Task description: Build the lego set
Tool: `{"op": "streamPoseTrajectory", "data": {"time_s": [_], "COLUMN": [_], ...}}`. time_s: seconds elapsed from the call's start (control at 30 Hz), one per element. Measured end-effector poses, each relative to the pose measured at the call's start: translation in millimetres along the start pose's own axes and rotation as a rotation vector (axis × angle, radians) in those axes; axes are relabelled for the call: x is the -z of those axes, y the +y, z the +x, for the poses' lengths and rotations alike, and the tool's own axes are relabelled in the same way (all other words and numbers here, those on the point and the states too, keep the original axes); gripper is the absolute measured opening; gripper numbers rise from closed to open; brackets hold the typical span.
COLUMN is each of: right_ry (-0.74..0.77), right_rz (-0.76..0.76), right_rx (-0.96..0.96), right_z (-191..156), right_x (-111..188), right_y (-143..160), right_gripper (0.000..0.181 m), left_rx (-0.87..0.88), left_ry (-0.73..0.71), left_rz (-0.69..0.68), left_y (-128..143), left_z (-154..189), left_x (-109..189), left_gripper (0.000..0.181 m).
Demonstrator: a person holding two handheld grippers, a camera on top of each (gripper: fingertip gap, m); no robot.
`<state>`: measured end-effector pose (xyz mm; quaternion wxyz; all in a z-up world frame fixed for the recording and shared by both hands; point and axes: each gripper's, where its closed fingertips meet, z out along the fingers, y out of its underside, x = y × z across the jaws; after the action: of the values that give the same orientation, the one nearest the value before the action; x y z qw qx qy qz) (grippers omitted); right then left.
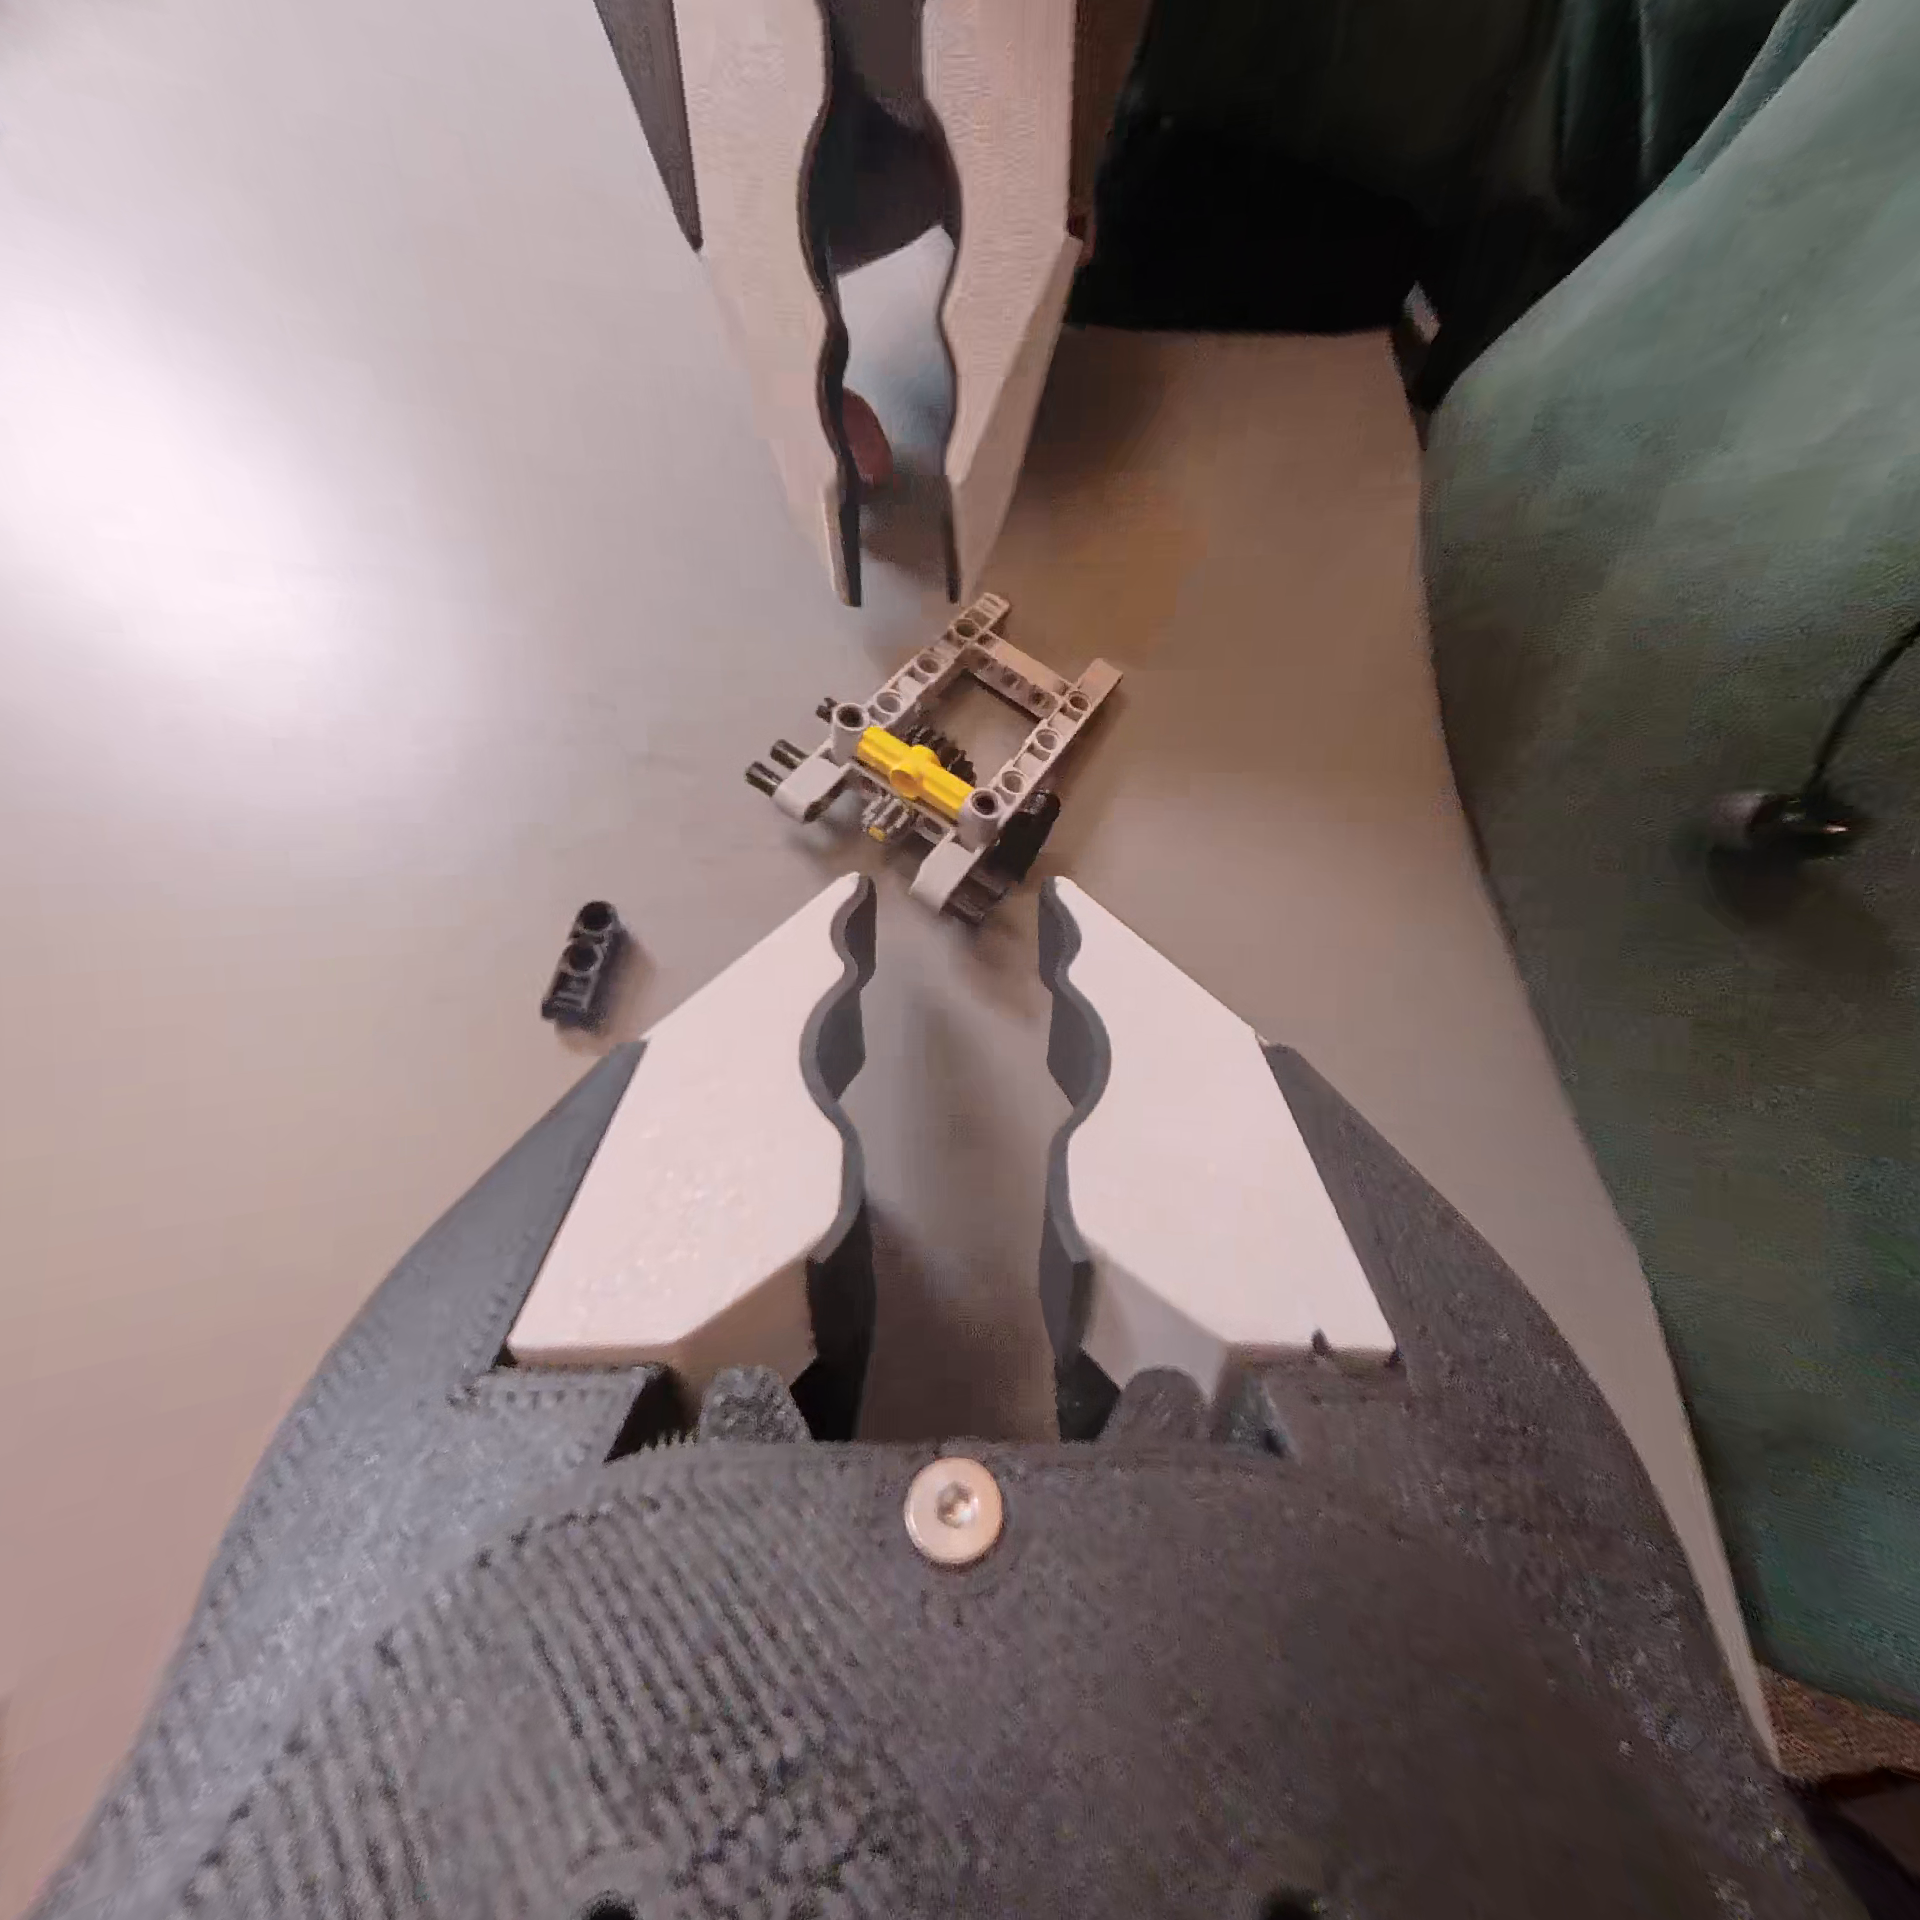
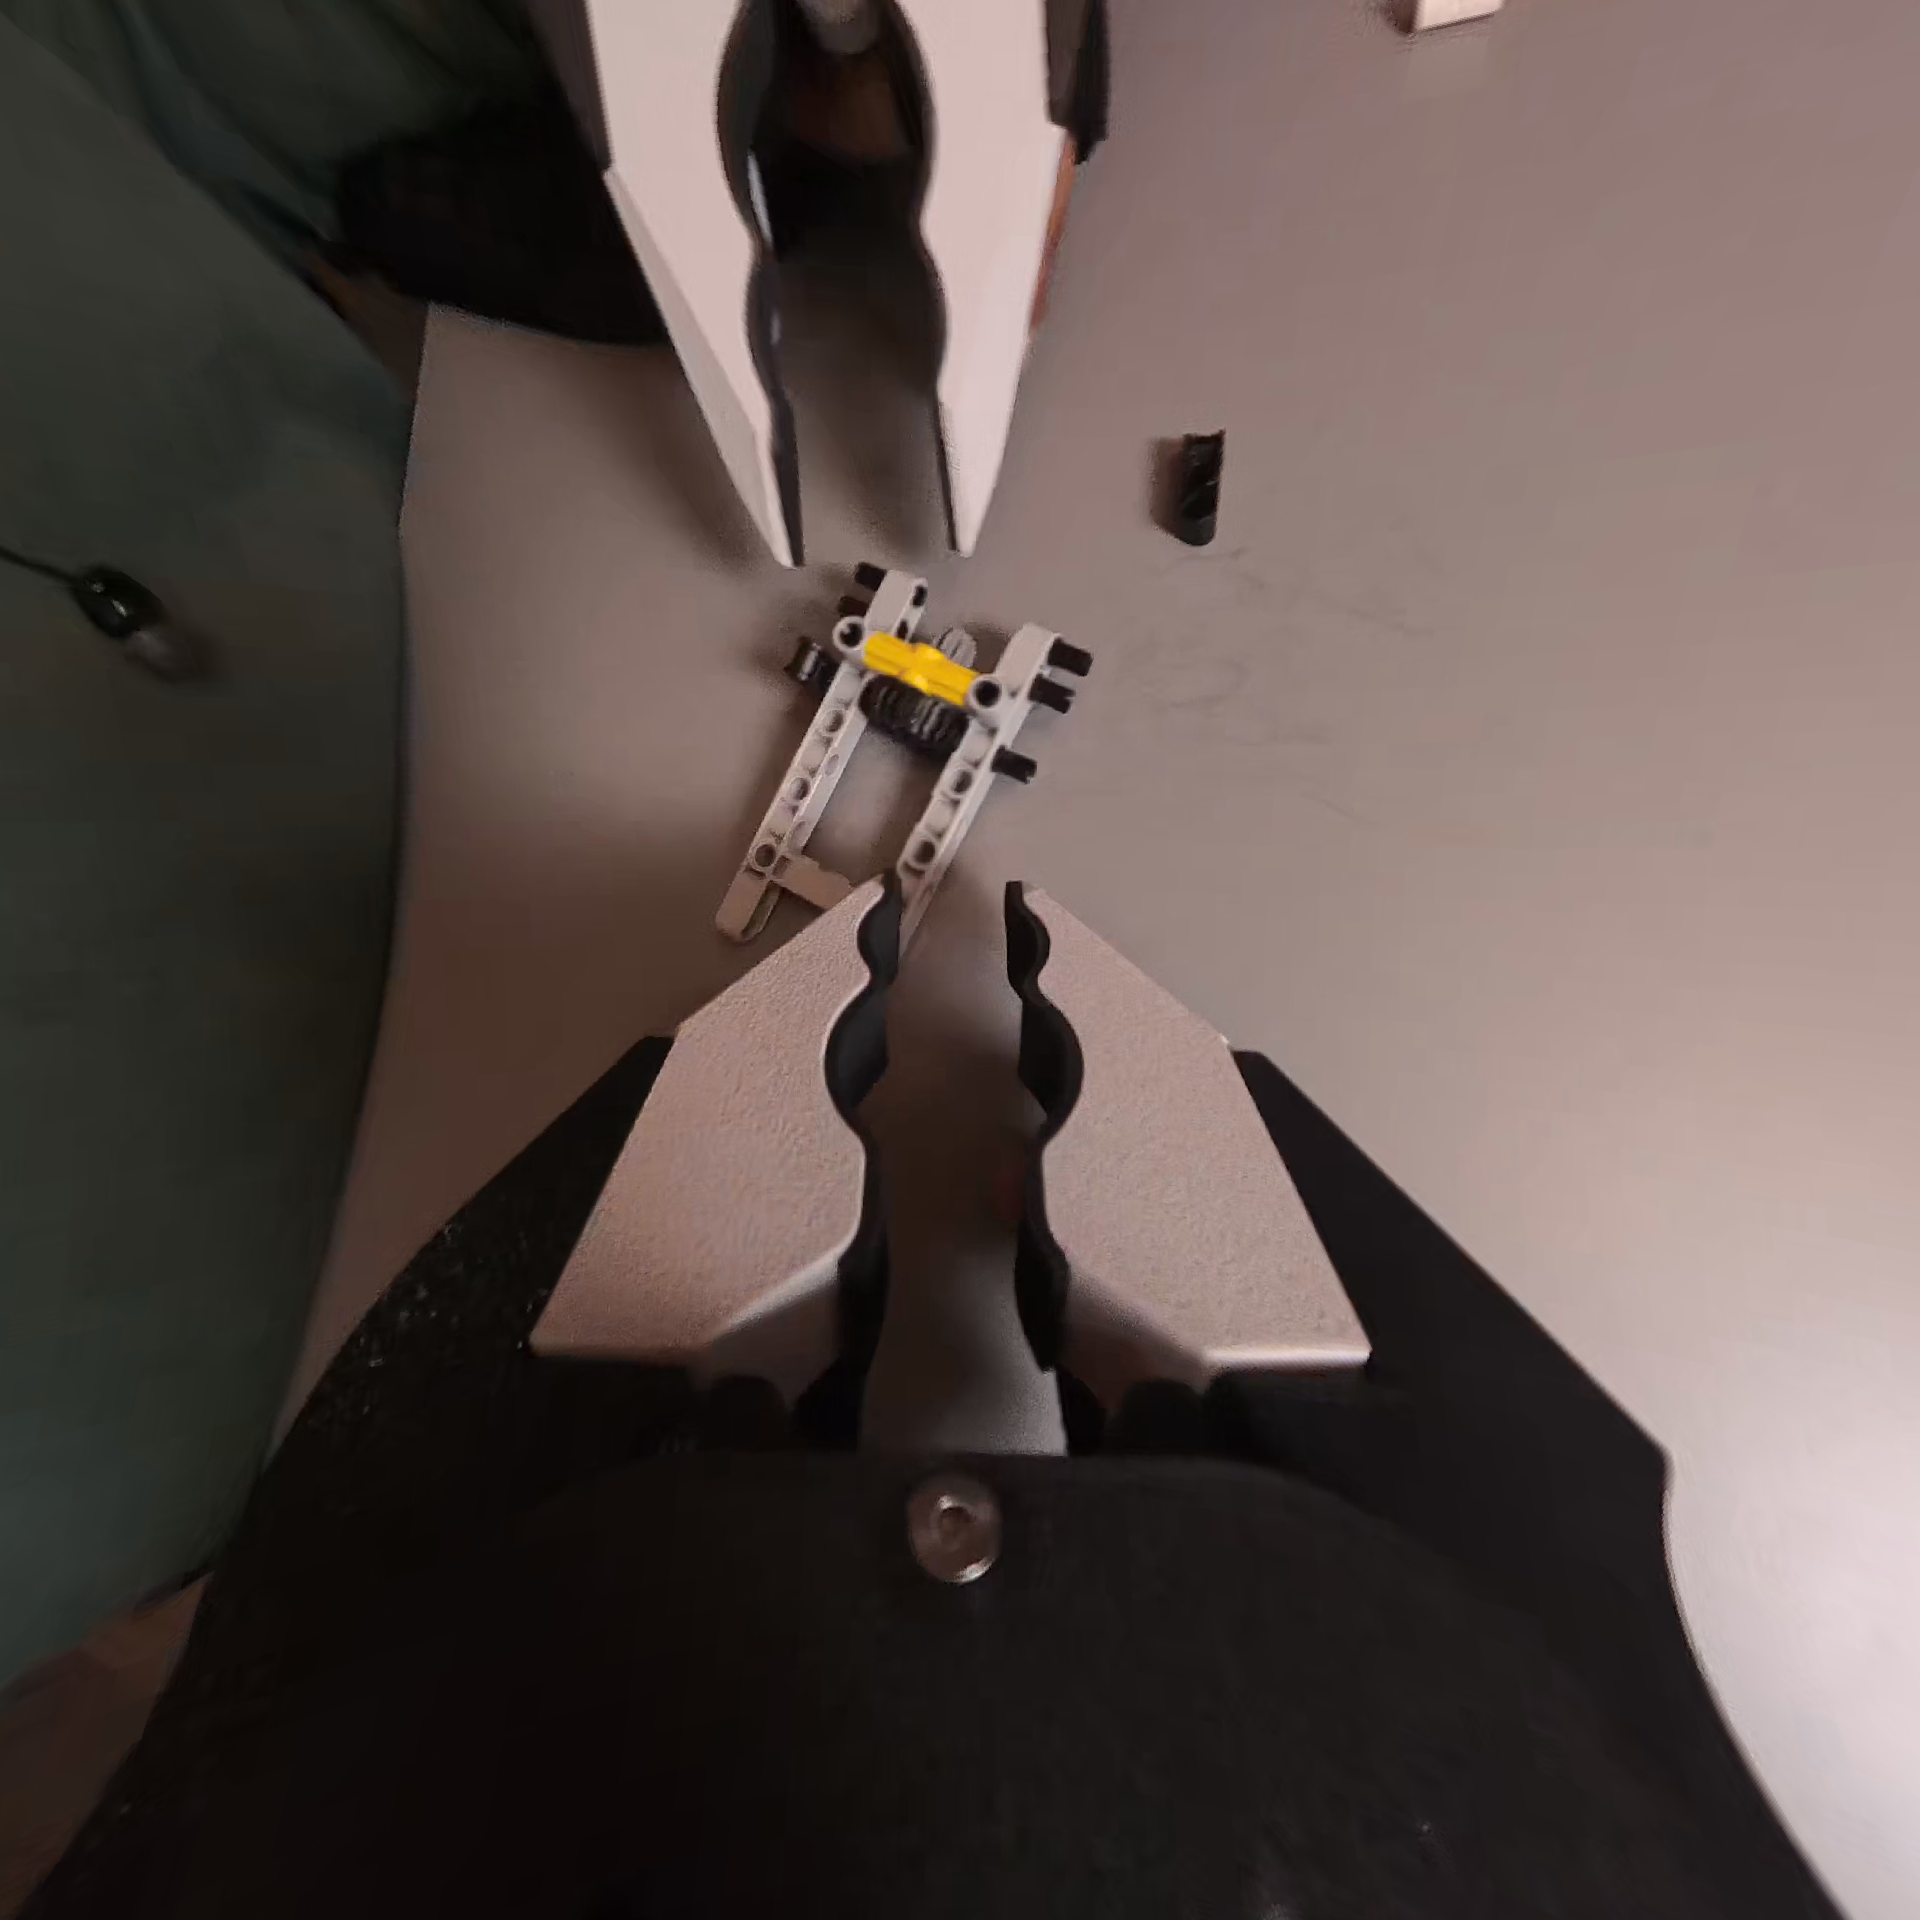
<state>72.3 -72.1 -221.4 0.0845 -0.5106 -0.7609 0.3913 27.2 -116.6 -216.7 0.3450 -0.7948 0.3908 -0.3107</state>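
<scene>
Right tool (image 2: 948, 896) is hovering with jaws parted and empty at the near end of the grey lego frame (image 2: 902, 750) lying on the table (image 2: 1507, 831), while the left tool (image 2: 875, 556) is facing it from beyond, a black piece (image 2: 1193, 486) sitting apart.

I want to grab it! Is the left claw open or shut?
Open. The left gripper shows bare table between its fingertips, holding nothing, just short of the lego frame.

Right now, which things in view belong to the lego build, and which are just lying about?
Belongs to the build:
- grey lego frame with yellow connector and black gear
- loose black lego connector piece
- left gripper and right gripper, both open and empty

Just lying about:
- green fabric chair
- black cable with plug
</scene>
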Motion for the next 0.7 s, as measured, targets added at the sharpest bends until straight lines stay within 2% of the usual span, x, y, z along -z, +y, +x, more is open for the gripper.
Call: {"op": "streamPoseTrajectory", "data": {"time_s": [0.07, 0.13, 0.27, 0.4, 0.53, 0.6, 0.7], "right_ry": [0.030, 0.065, 0.176, 0.113, 0.037, 0.098, 0.188], "right_rz": [-0.048, -0.062, -0.005, -0.030, -0.243, -0.290, -0.242], "right_rx": [0.080, 0.161, 0.345, 0.495, 0.585, 0.521, 0.208], "right_z": [-5, -7, 3, 0, 0, 12, 30], "right_x": [-4, -5, -3, -8, -20, -17, -3], "right_y": [3, 2, -16, -27, -14, -18, -21], "right_gripper": [0.024, 0.037, 0.053, 0.046, 0.017, 0.017, 0.016], "left_rx": [-0.038, -0.064, -0.118, -0.181, -0.165, -0.124, -0.092], "left_ry": [-0.033, -0.058, -0.042, 0.030, 0.025, -0.068, -0.236], "left_rz": [-0.030, -0.051, -0.056, -0.050, -0.006, 0.029, 0.106], "left_y": [1, 0, -2, -7, -17, -22, -32], "left_z": [-3, -8, -8, -7, -18, -33, -48], "left_x": [-8, -14, -21, -27, -24, -15, 6], "left_gripper": [0.026, 0.022, 0.019, 0.019, 0.020, 0.028, 0.036]}}
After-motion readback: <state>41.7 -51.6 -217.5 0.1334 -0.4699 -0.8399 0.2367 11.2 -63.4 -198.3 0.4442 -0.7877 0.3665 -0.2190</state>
